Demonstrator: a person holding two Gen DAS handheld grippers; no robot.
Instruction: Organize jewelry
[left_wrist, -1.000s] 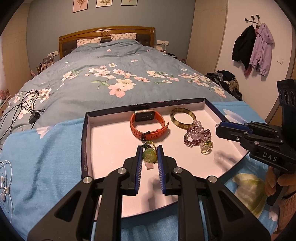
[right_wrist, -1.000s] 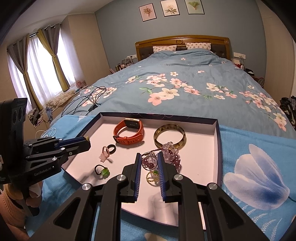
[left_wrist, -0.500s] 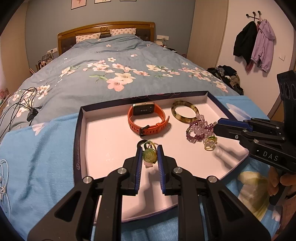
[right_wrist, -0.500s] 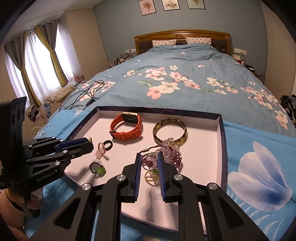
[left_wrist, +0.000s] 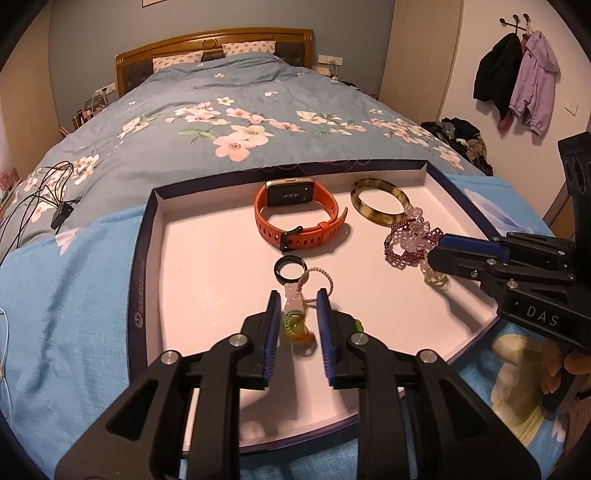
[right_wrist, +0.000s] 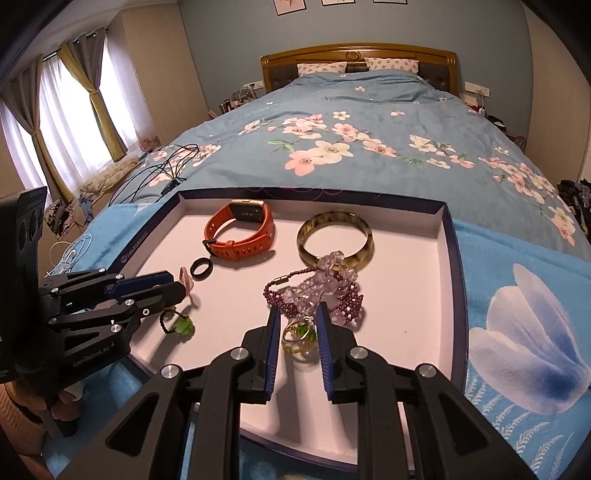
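A shallow dark-rimmed tray (left_wrist: 142, 295) (right_wrist: 452, 258) lies on the bed. It holds an orange watch (left_wrist: 295, 218), a horn-coloured bangle (left_wrist: 380, 206), purple bead bracelets (right_wrist: 317, 291), a black ring (left_wrist: 290, 268) and a pink charm (left_wrist: 291, 297). My left gripper (left_wrist: 298, 293) hangs low over the tray with its jaws opening. A green-stone ring (left_wrist: 297, 328) (right_wrist: 179, 325) sits loose between them on the tray floor. My right gripper (right_wrist: 297, 307) is opening too. A gold ring with a green stone (right_wrist: 297, 334) rests on the tray between its pads.
A flowered blue quilt (right_wrist: 351, 122) covers the bed beyond the tray, with a light blue cloth (left_wrist: 66, 295) under it. Black cables (left_wrist: 40, 199) lie to the left. Coats (left_wrist: 517, 81) hang on the right wall, and curtains (right_wrist: 55, 122) hang at the window.
Both grippers have sunk closer to the tray floor. Their jaws have widened a little, and the green-stone ring has slipped from the left pads down onto the tray.
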